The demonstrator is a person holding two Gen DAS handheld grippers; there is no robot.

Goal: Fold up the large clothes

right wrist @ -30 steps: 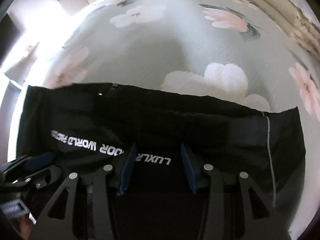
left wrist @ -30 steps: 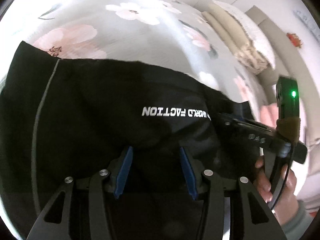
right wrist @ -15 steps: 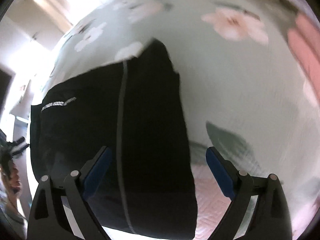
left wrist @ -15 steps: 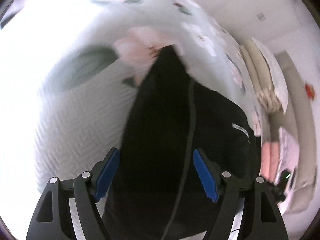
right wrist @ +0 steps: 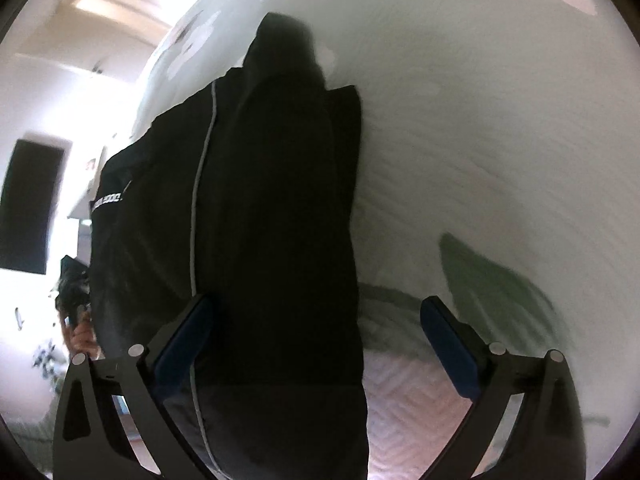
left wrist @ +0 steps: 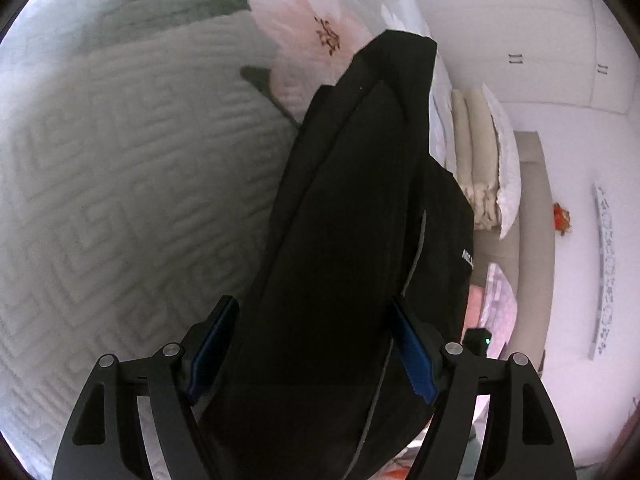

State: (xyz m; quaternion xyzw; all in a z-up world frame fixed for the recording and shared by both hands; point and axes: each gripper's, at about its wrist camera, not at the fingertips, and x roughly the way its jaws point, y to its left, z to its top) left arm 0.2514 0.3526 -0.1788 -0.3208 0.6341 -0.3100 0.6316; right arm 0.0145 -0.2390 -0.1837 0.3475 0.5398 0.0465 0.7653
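A black garment (left wrist: 360,200) with a thin grey stripe and white lettering lies folded into a long band on the floral quilted bedspread (left wrist: 120,160). My left gripper (left wrist: 314,344) hovers over one end of it. Its blue pads (left wrist: 212,348) stand apart with the cloth between them and are not pinching it. In the right wrist view the same garment (right wrist: 272,200) runs away from my right gripper (right wrist: 316,344). That gripper's jaws are opening wide. The left pad (right wrist: 184,332) is over the cloth and the right pad (right wrist: 452,348) is over bare bedspread (right wrist: 480,140).
Cream pillows (left wrist: 480,160) are stacked at the head of the bed, with pink bedding (left wrist: 496,304) below them. White wardrobe doors (left wrist: 520,40) stand behind. A hand (right wrist: 80,332) holding the other gripper shows at the left edge. A dark panel (right wrist: 32,204) hangs on the bright wall.
Both grippers let go of the garment's middle, opened, and swung outward to its two ends, dropping closer to the bed. The garment now lies as a narrow folded band.
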